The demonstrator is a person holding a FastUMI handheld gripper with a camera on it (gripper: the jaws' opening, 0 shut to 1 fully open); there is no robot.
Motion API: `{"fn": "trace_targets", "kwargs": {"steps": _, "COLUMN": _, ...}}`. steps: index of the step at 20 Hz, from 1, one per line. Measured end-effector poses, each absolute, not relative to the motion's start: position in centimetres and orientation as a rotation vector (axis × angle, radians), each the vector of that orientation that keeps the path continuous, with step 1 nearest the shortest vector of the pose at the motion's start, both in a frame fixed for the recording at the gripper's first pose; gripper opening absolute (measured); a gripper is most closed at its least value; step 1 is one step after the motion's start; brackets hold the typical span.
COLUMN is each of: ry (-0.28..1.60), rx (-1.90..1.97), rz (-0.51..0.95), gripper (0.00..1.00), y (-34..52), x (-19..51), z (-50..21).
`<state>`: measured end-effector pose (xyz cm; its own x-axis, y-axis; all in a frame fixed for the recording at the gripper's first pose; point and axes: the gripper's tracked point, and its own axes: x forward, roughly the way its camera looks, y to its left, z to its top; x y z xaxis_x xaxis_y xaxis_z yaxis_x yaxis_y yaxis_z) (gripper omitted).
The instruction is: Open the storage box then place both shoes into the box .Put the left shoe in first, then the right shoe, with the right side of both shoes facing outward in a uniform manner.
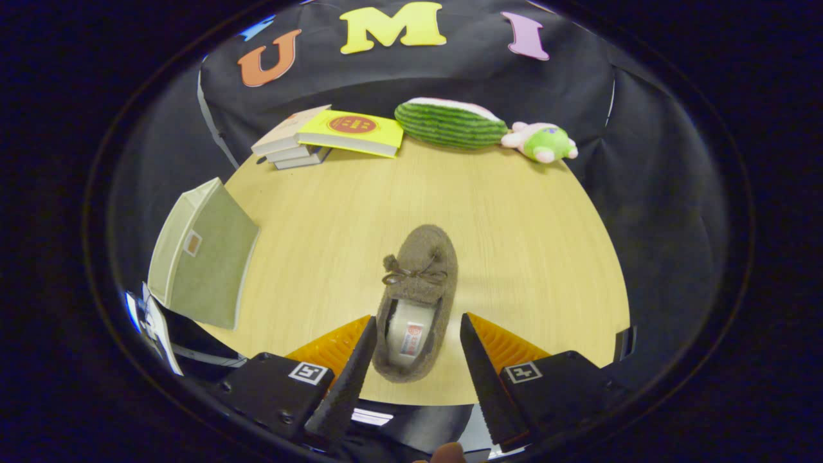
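A brown fuzzy shoe with a small bow lies on the round wooden table, toe pointing away from me. Its heel end sits between my fingertips. My gripper is open, one finger on each side of the heel, with a gap between each finger and the shoe. The beige fabric storage box stands to the left of the shoe near the table's left edge, its flat lid side facing me.
At the back of the table lie a stack of books with a yellow one on top, a watermelon-slice plush and a small pink-and-green plush toy. Bare wood stretches right of the shoe. A fingertip shows below the fingers.
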<state>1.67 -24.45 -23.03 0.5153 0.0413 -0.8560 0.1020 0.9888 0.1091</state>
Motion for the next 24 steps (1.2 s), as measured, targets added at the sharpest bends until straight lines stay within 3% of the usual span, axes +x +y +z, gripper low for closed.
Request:
{"fn": "trace_targets", "kwargs": {"steps": 6, "ry": 1.173, "rx": 0.309, "rz": -0.020, "gripper": 0.85, "y": -24.9, "x": 2.1, "z": -28.8}}
{"fn": "trace_targets", "kwargs": {"steps": 9, "ry": 1.225, "rx": 0.429, "rz": -0.033, "gripper": 0.80, "y": -25.1, "x": 2.6, "z": -30.2}}
{"fn": "trace_targets", "kwargs": {"steps": 13, "ry": 1.244, "rx": 0.518, "rz": -0.039, "gripper": 0.55, "y": -25.1, "x": 2.7, "z": -30.9}}
{"fn": "trace_targets", "kwargs": {"steps": 15, "ry": 1.240, "rx": 0.543, "rz": -0.069, "gripper": 0.37, "y": -25.8, "x": 2.6, "z": -30.9}}
{"fn": "trace_targets", "kwargs": {"steps": 16, "ry": 1.238, "rx": 0.557, "rz": -0.080, "gripper": 0.23, "y": -25.8, "x": 2.4, "z": -30.9}}
{"fn": "trace_targets", "kwargs": {"steps": 18, "ry": 1.232, "rx": 0.586, "rz": -0.102, "gripper": 0.09, "y": -26.2, "x": 2.2, "z": -30.7}}
{"fn": "trace_targets", "kwargs": {"steps": 24, "ry": 1.245, "rx": 0.721, "rz": -0.097, "gripper": 0.07, "y": -23.7, "x": 0.4, "z": -28.7}}
